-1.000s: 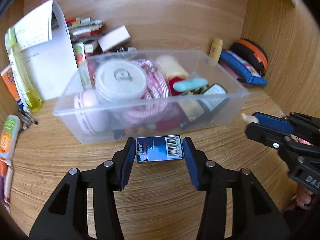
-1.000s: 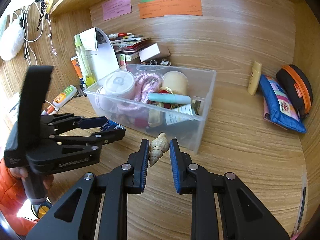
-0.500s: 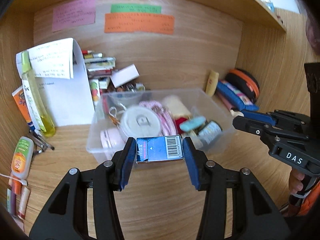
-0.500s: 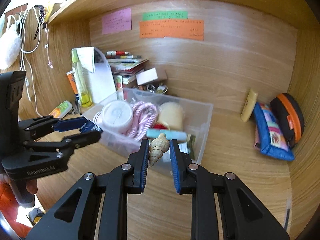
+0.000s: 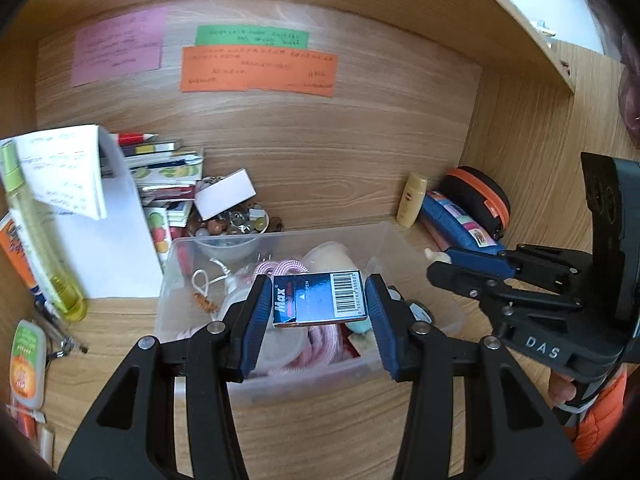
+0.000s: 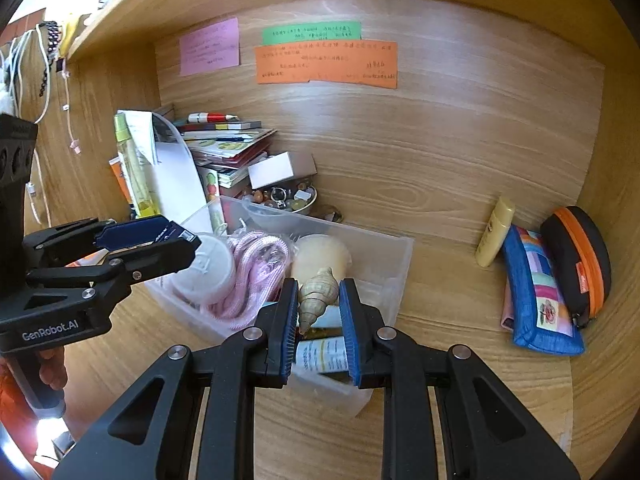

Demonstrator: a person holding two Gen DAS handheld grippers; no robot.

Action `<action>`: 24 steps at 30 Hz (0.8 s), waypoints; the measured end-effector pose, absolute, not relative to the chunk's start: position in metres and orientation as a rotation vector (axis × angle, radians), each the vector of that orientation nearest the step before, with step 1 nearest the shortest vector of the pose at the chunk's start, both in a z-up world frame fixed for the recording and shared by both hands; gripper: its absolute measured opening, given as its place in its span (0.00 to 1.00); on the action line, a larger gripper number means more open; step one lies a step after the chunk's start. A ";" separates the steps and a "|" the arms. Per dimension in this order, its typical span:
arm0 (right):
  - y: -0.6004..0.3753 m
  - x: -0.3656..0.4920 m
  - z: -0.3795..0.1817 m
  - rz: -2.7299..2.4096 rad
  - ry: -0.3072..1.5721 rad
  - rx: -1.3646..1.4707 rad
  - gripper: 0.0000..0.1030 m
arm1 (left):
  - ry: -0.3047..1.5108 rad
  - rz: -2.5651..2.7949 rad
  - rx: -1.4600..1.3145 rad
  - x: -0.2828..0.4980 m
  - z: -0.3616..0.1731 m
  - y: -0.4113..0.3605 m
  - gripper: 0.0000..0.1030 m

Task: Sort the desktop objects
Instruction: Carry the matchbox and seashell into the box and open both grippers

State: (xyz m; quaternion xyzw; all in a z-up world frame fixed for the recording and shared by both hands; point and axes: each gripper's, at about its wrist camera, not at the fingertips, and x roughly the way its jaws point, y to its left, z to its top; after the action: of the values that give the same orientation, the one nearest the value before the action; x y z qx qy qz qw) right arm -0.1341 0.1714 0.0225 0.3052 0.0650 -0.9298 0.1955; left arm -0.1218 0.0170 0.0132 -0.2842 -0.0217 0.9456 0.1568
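Wooden desk nook w/ clear plastic bin [image 5: 420, 256] in middle, seen from 2 wrist cams. Left gripper [image 5: 319, 300] clenched on small blue staple box [image 5: 319, 299], barcode face up, gripped by its short ends so it sits level. Right gripper [image 6: 319, 306] clamped on 1 tan spiral seashell [image 6: 316, 294], pointed end down toward the palm side, pads pressing its wide body. Both loads hover above the bin's open top, apparently lined up for dropping in; neither released yet. Bin already crowded: 1 white round lid [image 6: 210, 266], 1 pink cord coil [image 6: 256, 268], 1 cream-coloured round thing [image 6: 320, 254], other bits too hidden to name, so probably little flat room left for the box. Outside bin, at right wall: 1 yellow tube [image 6: 494, 230], 1 blue patchwork pouch [image 6: 536, 292], 1 black case w/ orange zip [image 6: 580, 256], likely yet to sort. Back left: stack of books [image 6: 224, 140], 1 bowl of small stones [image 6: 286, 198], 1 tall yellow-green bottle [image 5: 36, 232]. On back panel: 3 sticky notes, i.e. 1 pink [image 5: 120, 50], 1 green [image 5: 252, 36], 1 orange [image 5: 258, 70].
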 end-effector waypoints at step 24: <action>0.168 -0.176 -0.020 -2.642 0.287 0.941 0.18 | 0.041 2.634 -0.991 -0.193 -0.032 0.053 0.46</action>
State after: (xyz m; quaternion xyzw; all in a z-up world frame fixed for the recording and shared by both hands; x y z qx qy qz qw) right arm -0.1757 0.1678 -0.0197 0.3294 0.1005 -0.9250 0.1606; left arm -0.1927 0.0528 -0.0318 -0.3475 0.0143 0.9233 0.1628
